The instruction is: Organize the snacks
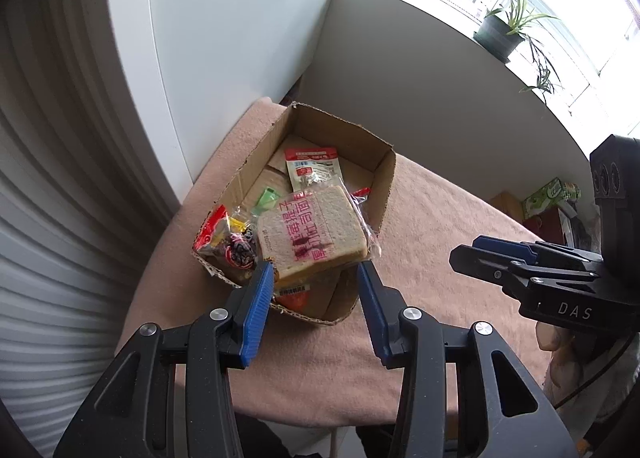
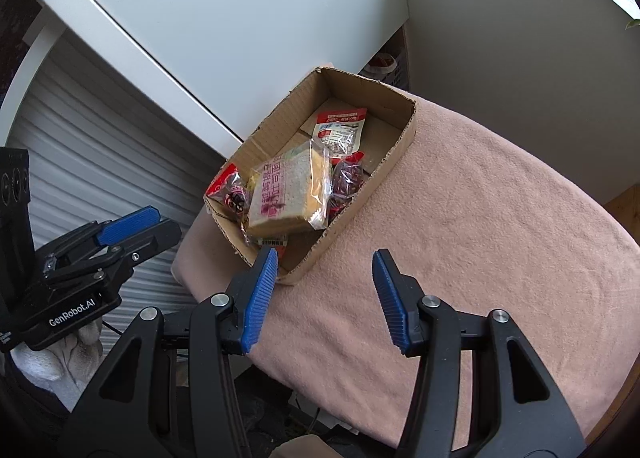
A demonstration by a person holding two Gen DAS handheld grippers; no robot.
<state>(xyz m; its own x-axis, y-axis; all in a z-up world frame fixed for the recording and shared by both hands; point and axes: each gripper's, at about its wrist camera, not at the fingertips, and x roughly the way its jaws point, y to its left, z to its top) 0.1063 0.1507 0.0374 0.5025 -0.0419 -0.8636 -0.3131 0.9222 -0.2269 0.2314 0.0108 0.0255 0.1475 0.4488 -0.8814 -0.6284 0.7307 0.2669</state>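
Observation:
An open cardboard box [image 1: 384, 185] [image 2: 404, 137] stands on a pink cloth-covered table. In it lie a wrapped slice of bread with red print [image 1: 314, 234] [image 2: 286, 193], a red and white packet [image 1: 314, 167] [image 2: 340, 129], a red packet of dark snacks [image 1: 228, 244] [image 2: 230, 189], a green packet [image 1: 266, 197] and another red snack bag [image 2: 348, 177]. My left gripper [image 1: 316, 278] is open and empty just before the box's near edge. My right gripper [image 2: 326, 262] is open and empty above the cloth, near the box's front corner. Each gripper shows in the other's view [image 1: 492, 254] [image 2: 140, 221].
The pink cloth [image 1: 440, 238] [image 2: 500, 217] covers the table to the right of the box. A white cabinet and ribbed shutter [image 1: 60, 177] stand at the left. A potted plant [image 1: 500, 29] sits on the windowsill. A green box [image 1: 548, 197] lies beyond the table.

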